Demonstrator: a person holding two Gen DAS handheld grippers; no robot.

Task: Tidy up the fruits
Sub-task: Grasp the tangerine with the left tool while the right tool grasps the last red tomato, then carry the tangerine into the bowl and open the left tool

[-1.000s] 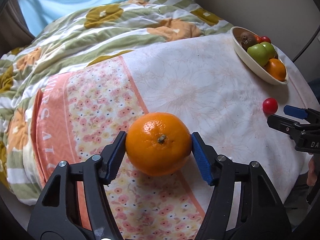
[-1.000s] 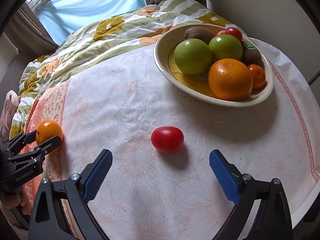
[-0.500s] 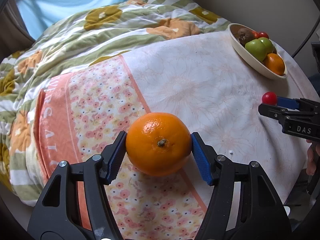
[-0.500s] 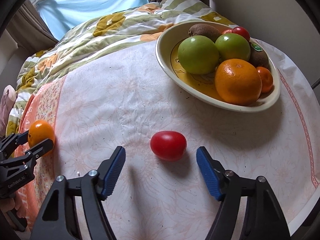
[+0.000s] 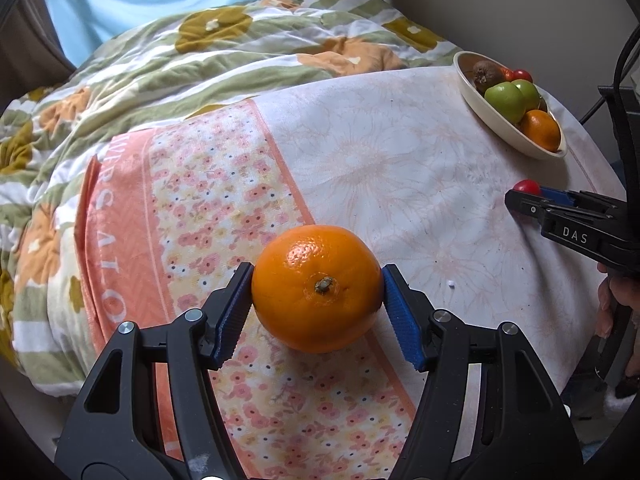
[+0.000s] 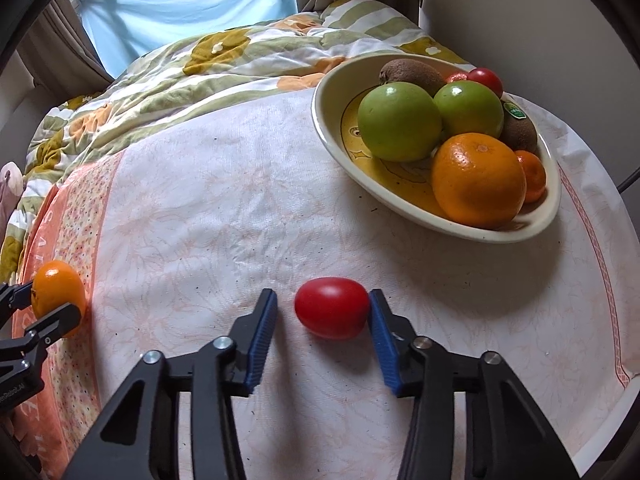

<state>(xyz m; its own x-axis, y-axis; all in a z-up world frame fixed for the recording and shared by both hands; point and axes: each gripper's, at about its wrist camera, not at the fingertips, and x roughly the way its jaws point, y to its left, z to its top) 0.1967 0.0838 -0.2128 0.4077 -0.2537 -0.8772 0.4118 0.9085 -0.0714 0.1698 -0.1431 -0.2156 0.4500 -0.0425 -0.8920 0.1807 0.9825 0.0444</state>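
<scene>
My left gripper [image 5: 318,300] is shut on an orange [image 5: 317,288] above the floral cloth; it also shows in the right wrist view [image 6: 56,294]. My right gripper [image 6: 322,312] is open around a red tomato [image 6: 332,307] lying on the tablecloth. Its right pad touches the tomato and a gap remains on the left. The tomato shows in the left wrist view [image 5: 527,186] too. A cream bowl [image 6: 408,204] holds green apples, an orange, kiwis, a small mandarin and a small tomato. It shows far right in the left wrist view [image 5: 496,128].
The table carries a white and pink floral cloth [image 5: 380,160]. A striped flowered quilt [image 5: 200,52] lies on a bed behind it. A wall and a black cable [image 5: 624,52] are at the right. The table's edge is near at the right front.
My right gripper has moved forward around the tomato and narrowed its jaws. My left gripper still holds the orange and has drawn back slightly from the bowl.
</scene>
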